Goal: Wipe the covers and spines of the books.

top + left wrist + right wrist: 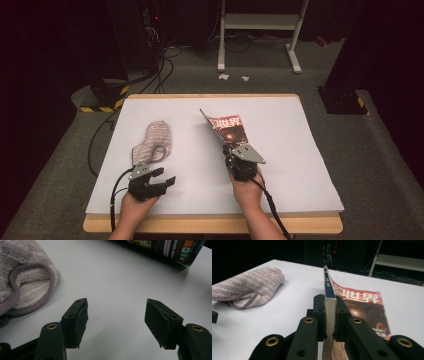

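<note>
A magazine point(228, 129) with a red cover lies tilted near the middle of the white table top point(290, 130), its spine edge lifted. My right gripper point(231, 154) is shut on the near end of that spine; in the right gripper view the spine point(329, 307) stands pinched between both jaws of the right gripper point(329, 315). A folded striped towel point(153, 141) lies at the left. My left gripper point(164, 178) rests open just in front of the towel point(22, 282), and in its own view the left gripper point(116, 315) has bare table between its jaws.
The white sheet covers a wooden table whose front edge point(210, 223) runs along the bottom. A white shelf frame point(260, 30) and cables point(160, 65) stand on the floor beyond the far edge. Bare table surface stretches to the right of the magazine.
</note>
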